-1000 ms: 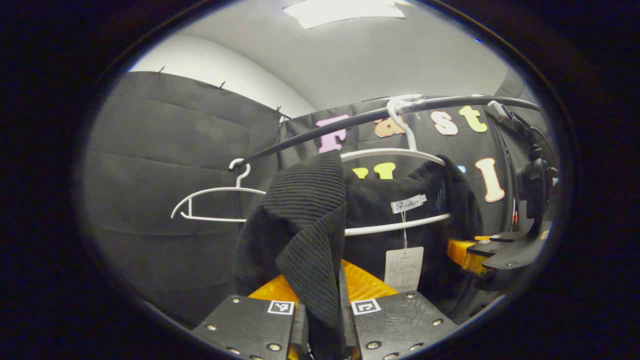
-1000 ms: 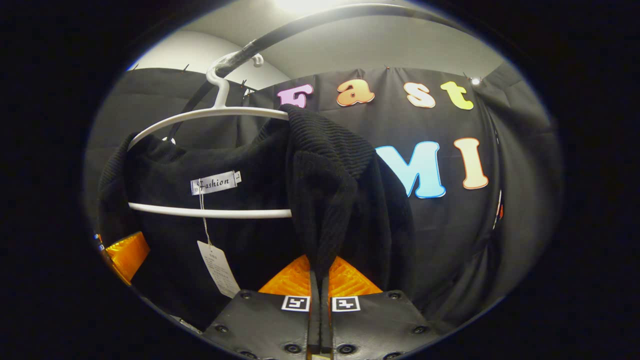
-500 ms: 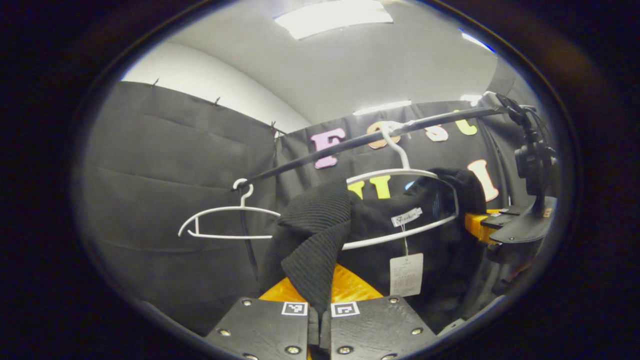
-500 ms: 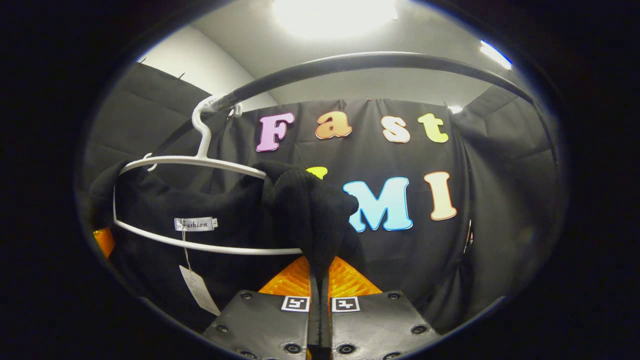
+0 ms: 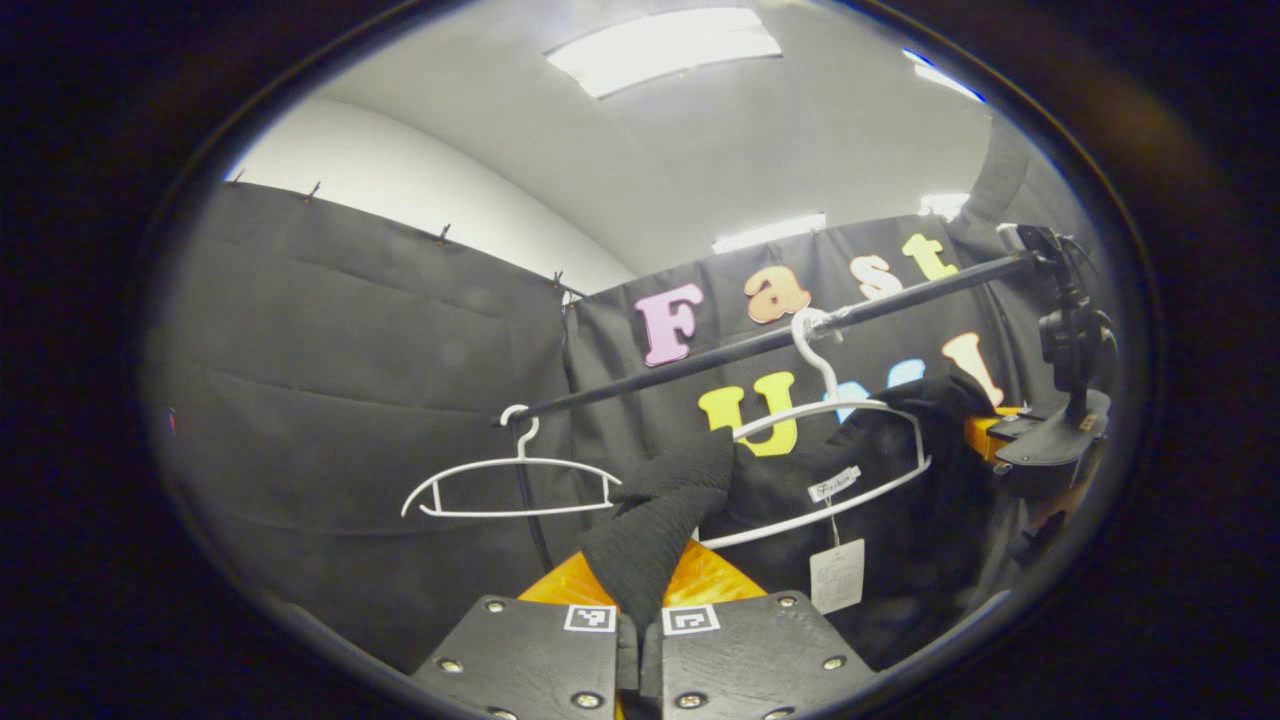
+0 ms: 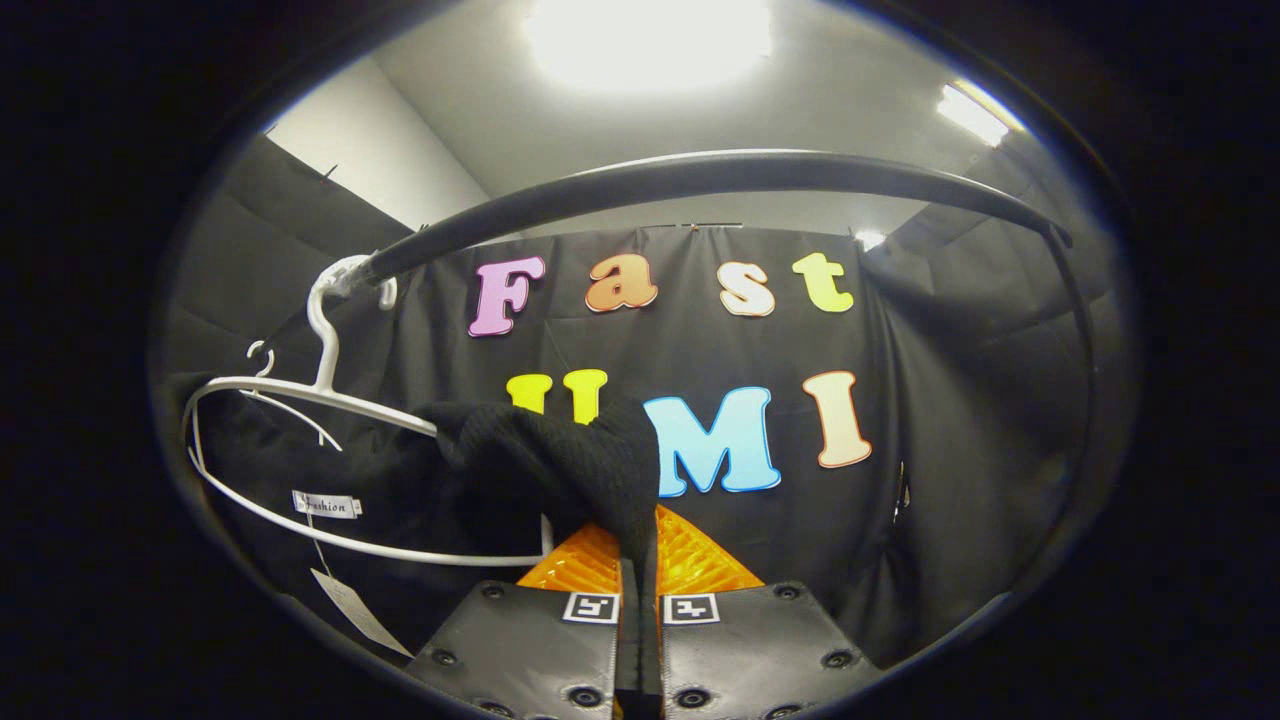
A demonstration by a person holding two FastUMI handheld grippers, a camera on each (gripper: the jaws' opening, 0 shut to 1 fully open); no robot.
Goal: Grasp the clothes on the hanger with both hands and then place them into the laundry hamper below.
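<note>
A black knit garment (image 5: 660, 520) with a paper tag (image 5: 836, 575) hangs around a white hanger (image 5: 830, 440) on the black rail (image 5: 760, 345). My left gripper (image 5: 640, 610) is shut on one shoulder of it, the ribbed cloth pinched between its orange fingers (image 5: 560, 582). My right gripper (image 6: 638, 570) is shut on the other shoulder of the garment (image 6: 570, 470), which has slid off the end of the hanger (image 6: 300, 400). In the left gripper view the right gripper (image 5: 1010, 435) also appears at the far right, holding the cloth. The hamper is out of sight.
A second, bare white hanger (image 5: 510, 480) hangs on the rail to the left of the garment. The rail (image 6: 720, 180) arches overhead in the right gripper view, with its upright post (image 6: 1085, 330) at the right. Black cloth walls close in behind and at both sides.
Both grippers have drawn back and down with the garment's shoulders. The cloth has slipped off both ends of the hanger, which now sits farther off and tilted.
</note>
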